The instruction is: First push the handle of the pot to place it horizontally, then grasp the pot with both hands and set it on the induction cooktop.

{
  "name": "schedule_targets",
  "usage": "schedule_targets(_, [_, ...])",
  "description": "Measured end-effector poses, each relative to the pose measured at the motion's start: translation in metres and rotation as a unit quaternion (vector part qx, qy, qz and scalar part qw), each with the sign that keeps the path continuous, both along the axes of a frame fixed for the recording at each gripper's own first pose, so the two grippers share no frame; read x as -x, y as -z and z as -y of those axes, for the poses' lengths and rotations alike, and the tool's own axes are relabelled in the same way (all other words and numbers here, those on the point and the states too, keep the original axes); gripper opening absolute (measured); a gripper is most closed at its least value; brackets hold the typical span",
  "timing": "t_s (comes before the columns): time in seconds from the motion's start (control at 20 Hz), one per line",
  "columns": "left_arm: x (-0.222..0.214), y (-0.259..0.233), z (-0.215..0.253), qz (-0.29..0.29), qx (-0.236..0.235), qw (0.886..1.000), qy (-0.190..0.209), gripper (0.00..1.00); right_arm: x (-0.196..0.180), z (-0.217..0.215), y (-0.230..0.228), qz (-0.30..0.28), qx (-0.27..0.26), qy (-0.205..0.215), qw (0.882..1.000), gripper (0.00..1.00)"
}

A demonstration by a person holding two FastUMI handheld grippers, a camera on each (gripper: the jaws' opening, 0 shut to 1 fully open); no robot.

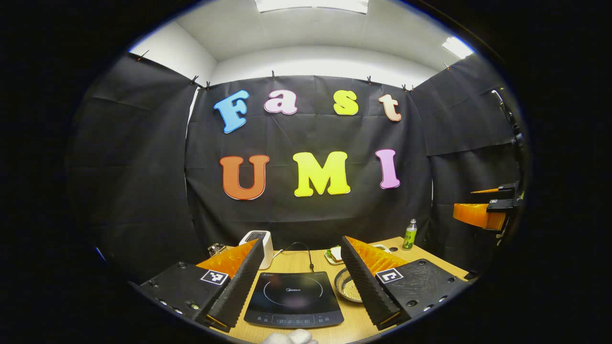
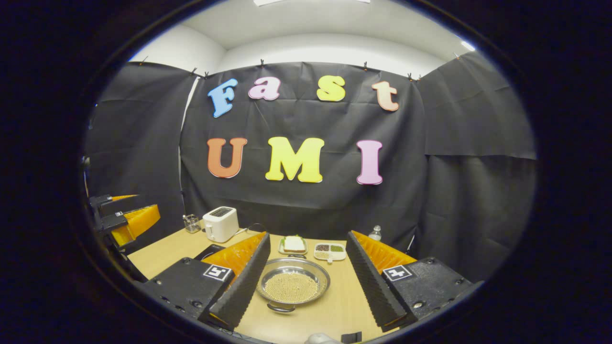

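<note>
The pot (image 2: 293, 285) is seen on the wooden worktop (image 2: 334, 310), just beside the induction cooktop (image 1: 293, 298), on that cooktop's right side in the left gripper view, where only part of the pot (image 1: 347, 285) is shown behind a finger. It is set upright, shallow and round, with a pale grainy filling. Two small loop handles are made out in the right gripper view, one on the near rim and one on the far rim, so the handle axis is run near-to-far, pointing toward the camera and away to the booth wall, not across the view.

The left gripper (image 1: 295, 282) is held above the worktop with jaws spread wide; nothing is gripped, and the cooktop is framed between its fingers. The right gripper (image 2: 306, 279) is likewise held wide open and empty, with the pot framed between its fingers, no contact seen.

Behind the cooktop a white toaster (image 2: 220, 223) is placed, with a small glass (image 2: 191, 222) beside it. Farther right of the cooktop, beyond the pot, a plate with a sandwich (image 2: 293, 245), a divided dish (image 2: 330, 251) and a small bottle (image 1: 409, 235) are noted.
</note>
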State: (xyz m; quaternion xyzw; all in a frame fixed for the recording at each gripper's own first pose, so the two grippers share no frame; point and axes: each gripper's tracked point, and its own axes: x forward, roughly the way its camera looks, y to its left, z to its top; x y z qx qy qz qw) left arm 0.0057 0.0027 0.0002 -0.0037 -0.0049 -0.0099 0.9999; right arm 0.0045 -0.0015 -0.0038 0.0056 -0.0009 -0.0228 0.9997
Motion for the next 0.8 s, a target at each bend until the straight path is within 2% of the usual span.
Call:
schedule_targets(0.4, [0.006, 0.009, -0.013, -0.004, -0.001, 1.0, -0.016, 0.96, -0.019, -0.019, 0.015, -0.024, 0.015, -0.027, 0.999, 0.99])
schedule_targets(0.75, [0.016, 0.019, -0.024, -0.013, 0.005, 0.999, -0.029, 0.96, -0.05, -0.059, 0.053, -0.082, 0.029, -0.078, 0.993, 0.99])
schedule_targets(0.8, [0.017, 0.02, -0.026, -0.014, 0.004, 0.999, -0.033, 0.96, -0.055, -0.064, 0.061, -0.094, 0.033, -0.085, 0.991, 0.95])
